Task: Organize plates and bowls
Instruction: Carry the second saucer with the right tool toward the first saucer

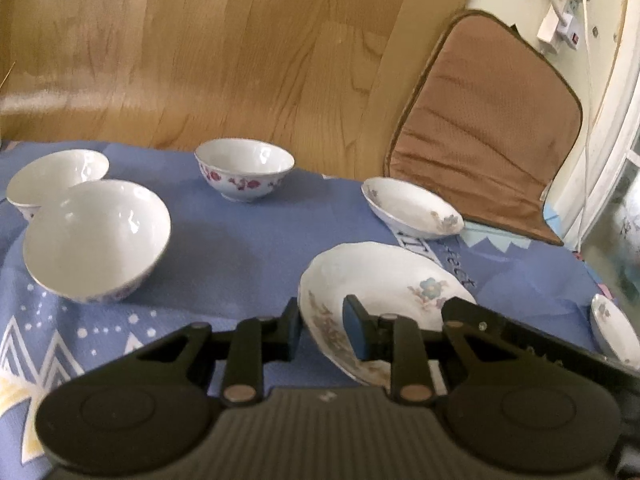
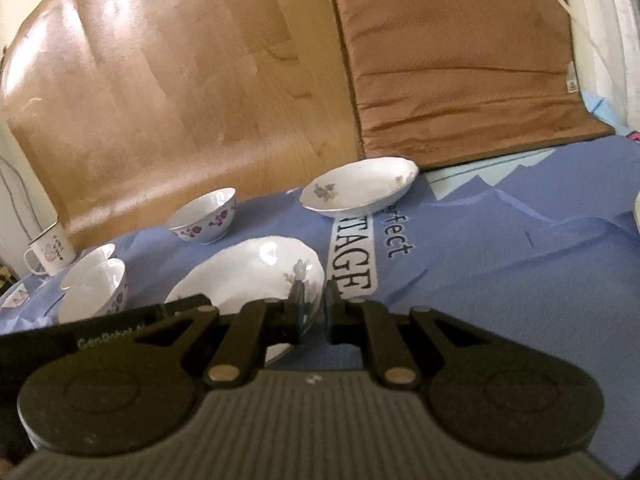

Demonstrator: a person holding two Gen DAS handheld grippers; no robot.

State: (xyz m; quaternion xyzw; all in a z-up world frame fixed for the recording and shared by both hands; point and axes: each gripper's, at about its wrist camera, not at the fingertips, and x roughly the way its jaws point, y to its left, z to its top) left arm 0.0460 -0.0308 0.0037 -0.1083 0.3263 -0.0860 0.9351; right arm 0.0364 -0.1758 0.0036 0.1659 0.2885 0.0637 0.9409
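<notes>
A large white plate with blue flowers (image 1: 380, 284) (image 2: 248, 276) lies on the blue cloth (image 1: 240, 248), close in front of both grippers. My left gripper (image 1: 325, 330) is shut on its left rim, with one blue pad inside the plate and the other finger outside. My right gripper (image 2: 313, 310) is shut on the opposite rim. A smaller flowered plate (image 1: 412, 208) (image 2: 360, 188) sits further back. A bowl with red flowers (image 1: 244, 168) (image 2: 204, 216) stands at the back centre. Two more white bowls (image 1: 96, 240) (image 1: 56, 176) stand touching at the left.
Another plate (image 1: 616, 332) shows at the right edge of the cloth. An enamel mug (image 2: 48, 252) stands at the far left. A brown cushion (image 1: 480, 132) leans behind the cloth's far edge, beside a wooden panel (image 1: 200, 52). A power strip (image 1: 564, 20) hangs on the wall.
</notes>
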